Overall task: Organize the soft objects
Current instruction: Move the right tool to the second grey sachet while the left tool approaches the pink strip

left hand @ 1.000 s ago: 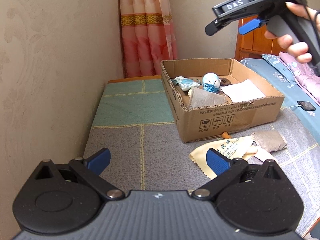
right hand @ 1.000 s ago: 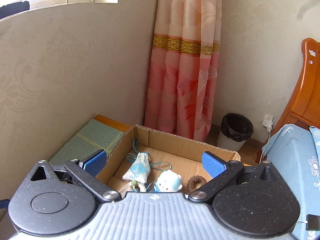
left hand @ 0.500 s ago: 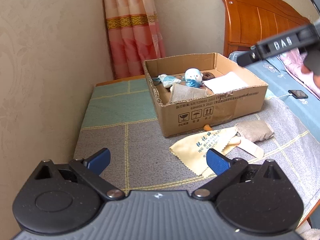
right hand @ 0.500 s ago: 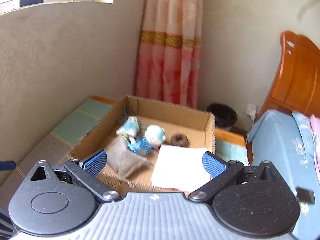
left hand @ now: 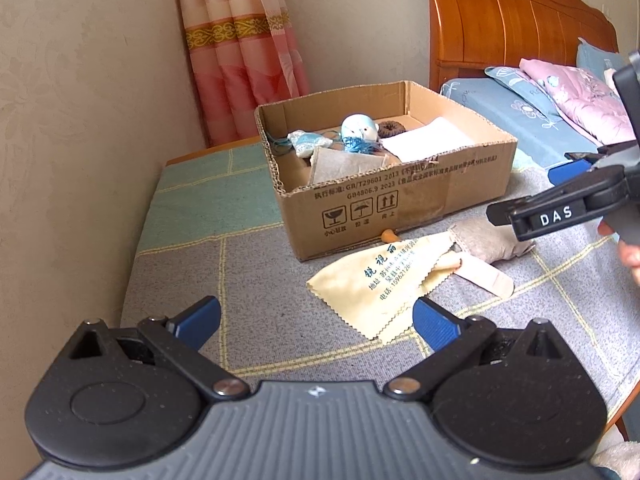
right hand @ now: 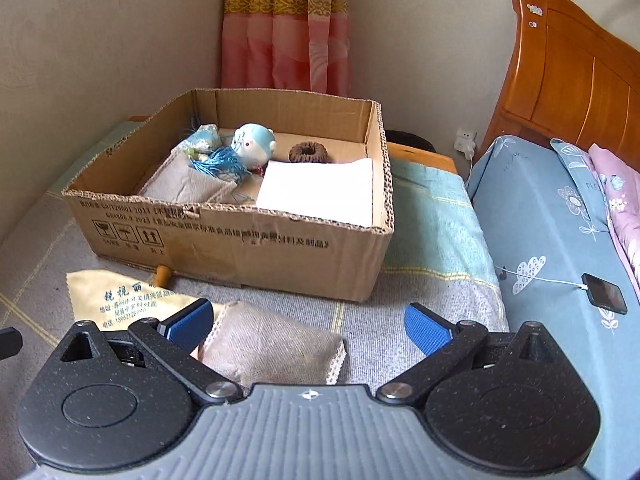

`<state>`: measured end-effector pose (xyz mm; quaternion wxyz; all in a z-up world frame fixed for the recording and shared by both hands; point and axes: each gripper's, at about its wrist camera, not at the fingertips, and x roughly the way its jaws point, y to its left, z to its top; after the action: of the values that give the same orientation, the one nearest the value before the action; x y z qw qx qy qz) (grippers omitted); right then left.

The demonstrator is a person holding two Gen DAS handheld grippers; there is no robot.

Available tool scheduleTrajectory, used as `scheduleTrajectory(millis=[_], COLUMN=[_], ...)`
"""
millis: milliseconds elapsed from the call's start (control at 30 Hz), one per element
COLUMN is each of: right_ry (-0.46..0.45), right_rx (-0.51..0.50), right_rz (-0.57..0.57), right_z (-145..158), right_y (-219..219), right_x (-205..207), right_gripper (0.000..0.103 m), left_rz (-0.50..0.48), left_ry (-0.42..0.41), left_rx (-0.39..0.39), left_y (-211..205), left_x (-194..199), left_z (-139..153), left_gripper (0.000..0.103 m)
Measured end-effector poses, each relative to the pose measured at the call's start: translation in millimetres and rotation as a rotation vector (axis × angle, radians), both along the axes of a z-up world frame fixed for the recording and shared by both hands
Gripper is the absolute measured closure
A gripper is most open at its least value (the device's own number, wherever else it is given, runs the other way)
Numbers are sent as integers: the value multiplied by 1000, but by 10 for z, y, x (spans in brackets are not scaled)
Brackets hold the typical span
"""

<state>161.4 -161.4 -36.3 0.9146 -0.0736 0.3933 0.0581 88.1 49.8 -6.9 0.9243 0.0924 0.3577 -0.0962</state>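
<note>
Right wrist view, nearest item: right claw, jaws spread wide, nothing between them, poised low over grey cloth pouch. Pouch flat on the patchwork-covered counter, just in front of the box, fringed edge toward the right fingertip. Beside it, to the left: yellow cleaning cloth, printed with characters, one corner tucked near the pouch. Small orange knob touching the box's front wall, nature unclear.

Left wrist view, nearest item: left claw, likewise spread and empty, held back from the goods. Ahead of it the same yellow cloth, zigzag edge facing the camera; pale strip lying partly under the cloth and pouch.

Middle distance: cardboard box, open-topped, already holding a folded grey cloth, white folded sheet, blue-and-white plush with blue tassel, patterned sachet, brown scrunchie.

Far: bed with blue sheet, phone on charging cable, wooden headboard, pink curtain.

Hazards, as judged: pouch limp and probably loose-filled, so a pinch at one edge likely to let it sag or slip out; fingertip descending too far left liable to catch the yellow cloth and drag both; pouch carried low apt to snag on the box's front rim.
</note>
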Motion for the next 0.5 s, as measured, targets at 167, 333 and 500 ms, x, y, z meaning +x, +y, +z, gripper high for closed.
scheduleTrajectory(millis=[167, 333, 500], right_ry=[46, 75, 85], right_rx=[14, 33, 17], right_rz=[-12, 16, 20], right_z=[-152, -254, -354], right_y=[-9, 74, 166], right_x=[26, 111, 203], right_gripper=[0, 0, 0], left_rz=[-4, -13, -13], left_ry=[22, 33, 49], left_rx=[13, 27, 35], left_y=[-54, -109, -125], left_x=[35, 42, 51], left_z=[-55, -86, -118], left_gripper=[1, 1, 1])
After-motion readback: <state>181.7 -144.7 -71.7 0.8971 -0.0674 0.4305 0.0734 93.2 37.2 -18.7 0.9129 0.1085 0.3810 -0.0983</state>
